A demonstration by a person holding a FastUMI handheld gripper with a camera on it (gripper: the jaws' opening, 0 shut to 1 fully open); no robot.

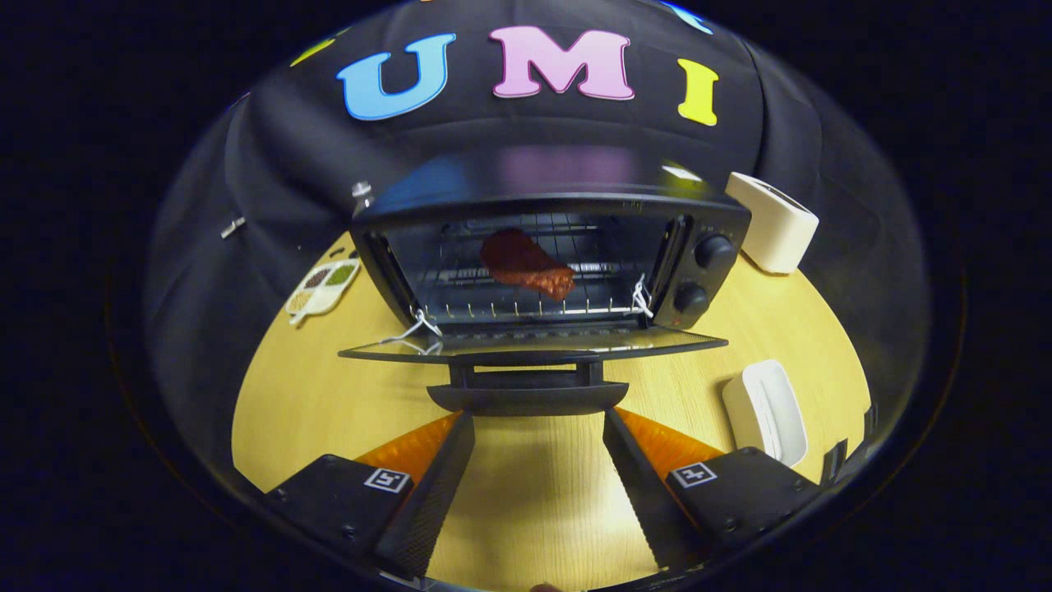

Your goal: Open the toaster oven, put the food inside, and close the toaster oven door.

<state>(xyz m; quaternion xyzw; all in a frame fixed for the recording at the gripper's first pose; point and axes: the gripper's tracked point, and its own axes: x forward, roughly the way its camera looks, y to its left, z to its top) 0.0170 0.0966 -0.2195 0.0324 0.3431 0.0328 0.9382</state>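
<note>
- Fingers of the gripper (pixel 538 415) stand wide apart with nothing between them but bare table (pixel 329 403); their tips sit just under the door handle (pixel 528 398), one near each end of it, and whether they touch it cannot be told.
- Toaster oven (pixel 551 205), black, sits at the far middle of the table, straight ahead of the fingers.
- Door (pixel 526 344) of glass is folded down flat toward the fingers, its handle nearest to them.
- Food (pixel 526 263), a reddish-brown piece like a cut of meat, lies inside on the wire rack (pixel 509 308), slightly right of the cavity's middle.
- White string (pixel 641 298) is tied at the right front corner of the oven mouth, and another at the left corner.
- Two knobs (pixel 712 252) sit one above the other on the oven's right panel.
- Cream-white box (pixel 772 222) stands far right, just beside the oven.
- White rectangular dish (pixel 766 411) lies near right, beside the right finger.
- Small divided tray (pixel 322 289) with coloured contents lies left of the oven.
</note>
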